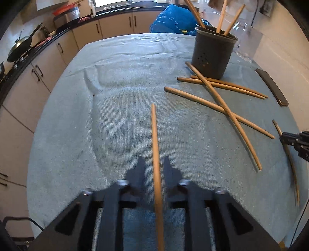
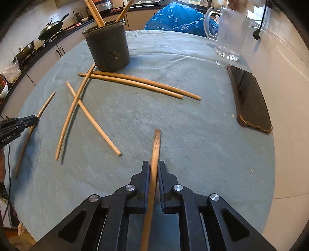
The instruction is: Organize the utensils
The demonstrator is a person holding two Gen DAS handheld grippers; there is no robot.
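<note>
My left gripper (image 1: 154, 164) stands open astride a wooden chopstick (image 1: 155, 139) that points away along the blue-grey cloth; there is a gap on each side of it. My right gripper (image 2: 154, 168) is shut on another chopstick (image 2: 156, 146), whose end sticks out ahead of the fingers. Whether that one is off the cloth I cannot tell. A dark grey holder (image 1: 212, 56) (image 2: 108, 52) stands at the far side with three chopsticks upright in it. Several loose chopsticks (image 1: 222, 104) (image 2: 135, 83) lie crossed in front of it.
A black phone (image 2: 251, 96) (image 1: 272, 86) lies at the table's right edge, in front of a clear glass jug (image 2: 227, 32). A blue plastic bag (image 2: 173, 17) sits beyond the far edge. Kitchen cabinets and a counter with a wok (image 1: 19, 46) run along the left.
</note>
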